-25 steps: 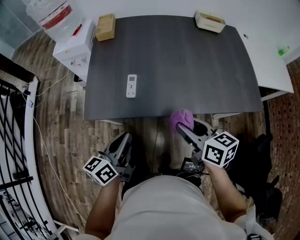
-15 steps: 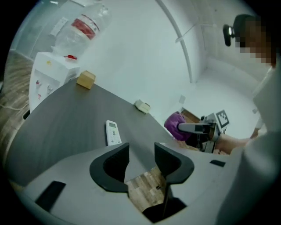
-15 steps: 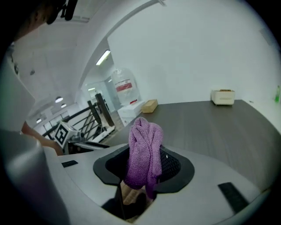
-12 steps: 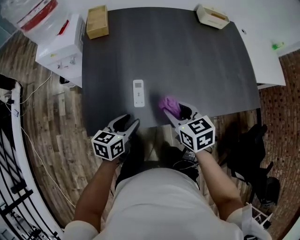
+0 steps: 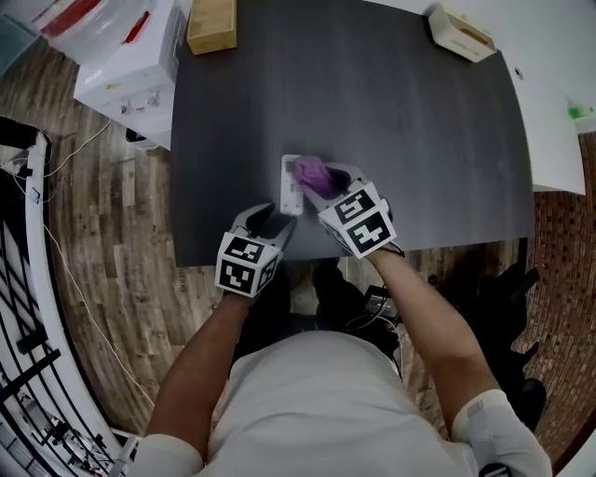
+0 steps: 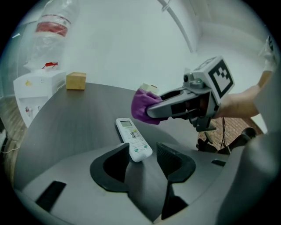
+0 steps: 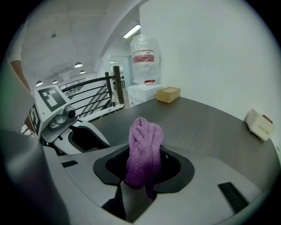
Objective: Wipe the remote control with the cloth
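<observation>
One remote (image 6: 133,137) end lies between left tongs (image 6: 143,148) (opening) — cloth (image 6: 140,106) nearby.

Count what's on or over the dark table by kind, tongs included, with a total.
Remote control: 1
Purple cloth: 1, held in the right tongs
Boxes: 2, tan box and pale box
Tongs: 2; left tongs opening, the remote control's near end between the jaws
Total: 6
</observation>
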{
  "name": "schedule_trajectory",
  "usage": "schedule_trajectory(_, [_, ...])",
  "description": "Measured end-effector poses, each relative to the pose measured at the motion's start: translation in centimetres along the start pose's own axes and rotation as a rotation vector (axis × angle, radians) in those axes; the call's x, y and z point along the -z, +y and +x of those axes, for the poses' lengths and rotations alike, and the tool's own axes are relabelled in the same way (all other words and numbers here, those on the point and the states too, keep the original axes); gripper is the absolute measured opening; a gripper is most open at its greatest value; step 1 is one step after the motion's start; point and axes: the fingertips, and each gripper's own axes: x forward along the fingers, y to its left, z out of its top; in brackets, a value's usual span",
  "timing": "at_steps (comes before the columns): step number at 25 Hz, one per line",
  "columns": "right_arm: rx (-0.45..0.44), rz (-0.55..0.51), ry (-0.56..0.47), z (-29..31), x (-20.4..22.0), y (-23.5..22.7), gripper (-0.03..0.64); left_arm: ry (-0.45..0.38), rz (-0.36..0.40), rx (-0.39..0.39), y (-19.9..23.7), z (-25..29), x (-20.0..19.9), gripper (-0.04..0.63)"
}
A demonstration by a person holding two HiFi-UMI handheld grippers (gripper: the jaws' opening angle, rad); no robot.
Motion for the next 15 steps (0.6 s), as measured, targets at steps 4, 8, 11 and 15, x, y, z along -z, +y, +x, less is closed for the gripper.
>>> schedule_trajectory(4, [-0.046,-0.038,0.019,2.3,-1.2,0.1,0.161,0.032,0.027,-0.078,1.0,1.0,-0.5,0.190])
schedule_trajectory(8, [-0.094,-0.071,0.049,4.3,-1.2,1.1,0.161,0.052,0.137,-0.100,0.3,1.9,-0.8,0.190])
schedule_trajectory(11, [-0.122,-0.089,0.081,5.2,0.0,1.6,0.161,0.067,0.234,-0.110,-0.4,2.9,-1.2,0.190])
schedule_trajectory(15, [-0.141,-0.084,0.074,5.6,0.1,1.6,0.161,0.113,0.242,-0.142,0.1,4.1,-0.9,0.190])
